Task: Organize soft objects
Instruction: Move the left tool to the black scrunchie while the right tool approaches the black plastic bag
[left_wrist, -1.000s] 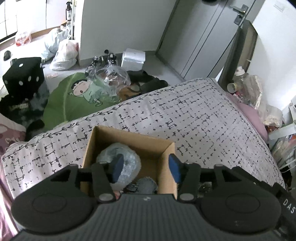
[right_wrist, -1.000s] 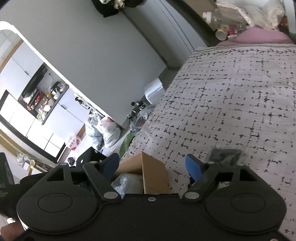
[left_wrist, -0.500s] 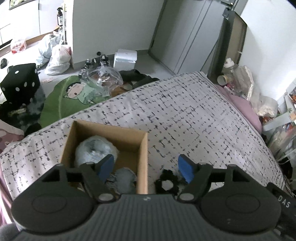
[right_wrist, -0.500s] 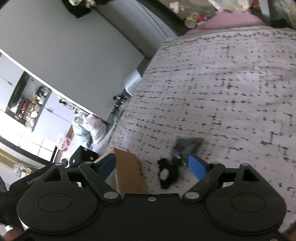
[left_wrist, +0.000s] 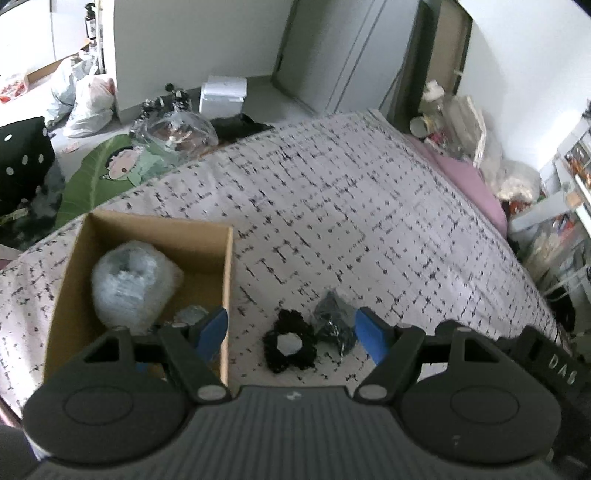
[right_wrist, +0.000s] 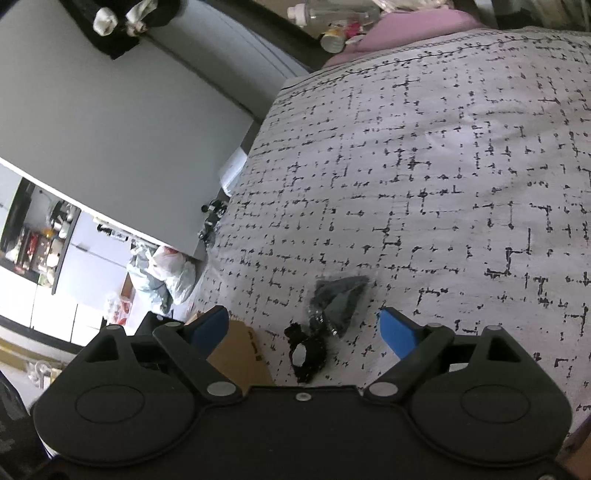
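1. Bed (left_wrist: 369, 206), patterned cover: carries everything I list below. Its foot edge runs along the floor side, past the box.
2. Cardboard box (left_wrist: 226, 295): sits near the foot-left corner of the bed. Inside I see a bubble-wrap bundle (left_wrist: 133, 280) already stowed, plus smaller items I cannot make out.
3. Left gripper (left_wrist: 291, 332): released, nothing between the blue pads. One pad hangs over the box's right wall, the other over the bare cover, so the span straddles both loose items.
4. Right gripper (right_wrist: 304, 330): jaws opening, nothing pressed between them; both loose items lie in the gap ahead of it.
5. Dark plastic-wrapped packet (left_wrist: 334, 321): lies on the cover just right of the scrunchie, touching or nearly touching it. In the right wrist view its long axis runs diagonally away from the tongs.
6. Black scrunchie (left_wrist: 290, 345): lies flat on the cover just beside the box's right wall, ring-hole up.

I judge the scrunchie nearer the left gripper, the packet more central to the right.
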